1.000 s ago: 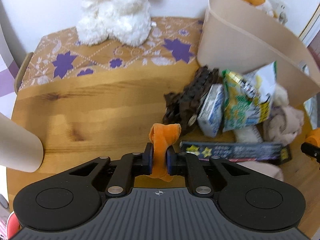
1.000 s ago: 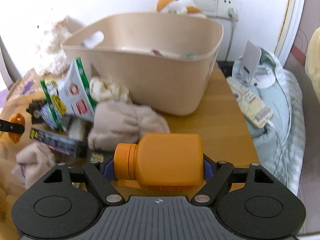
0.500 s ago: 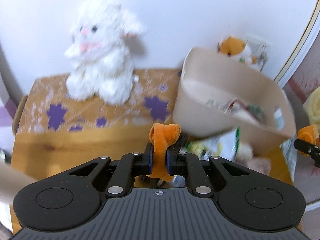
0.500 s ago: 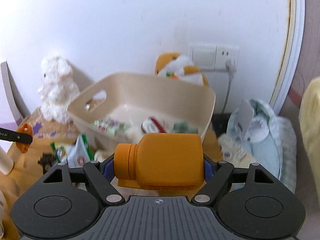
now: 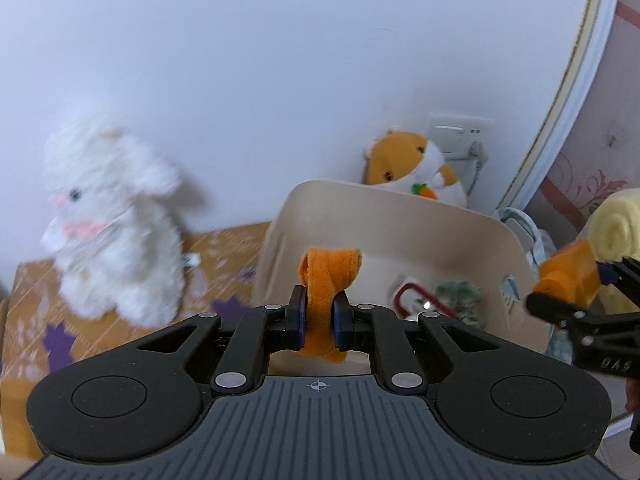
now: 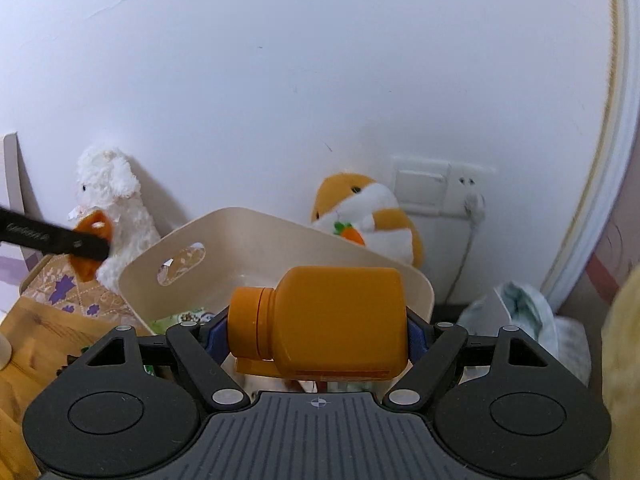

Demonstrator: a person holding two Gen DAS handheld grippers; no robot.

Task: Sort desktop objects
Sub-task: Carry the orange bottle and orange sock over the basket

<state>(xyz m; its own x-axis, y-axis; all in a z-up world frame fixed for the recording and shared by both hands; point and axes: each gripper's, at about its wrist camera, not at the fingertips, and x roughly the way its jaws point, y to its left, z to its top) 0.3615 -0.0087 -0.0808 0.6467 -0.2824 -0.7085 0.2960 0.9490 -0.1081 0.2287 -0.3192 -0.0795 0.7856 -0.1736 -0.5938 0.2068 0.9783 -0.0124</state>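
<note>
My left gripper (image 5: pixel 319 320) is shut on a strip of orange plush fabric (image 5: pixel 328 276), held in the air just before the near wall of the beige bin (image 5: pixel 400 216). My right gripper (image 6: pixel 316 334) is shut on an orange bottle (image 6: pixel 332 316) lying sideways, cap to the left, in front of the same beige bin (image 6: pixel 280 240). In the left wrist view the right gripper (image 5: pixel 568 296) with the orange bottle (image 5: pixel 570 274) hangs at the bin's right edge. In the right wrist view the left gripper (image 6: pixel 90 246) with the orange fabric (image 6: pixel 90 226) shows at far left.
The bin holds several packets (image 5: pixel 440 300). A white plush lamb (image 5: pixel 112 232) sits on a patterned cloth (image 5: pixel 32 296) left of the bin. An orange hamster plush (image 6: pixel 364 216) leans on the wall behind it, beside a wall socket (image 6: pixel 440 188). Bedding (image 6: pixel 520 312) lies at right.
Both grippers have risen and tilted up with their loads, so the table clutter has dropped out of view. The bin's inside and the wall now fill both views.
</note>
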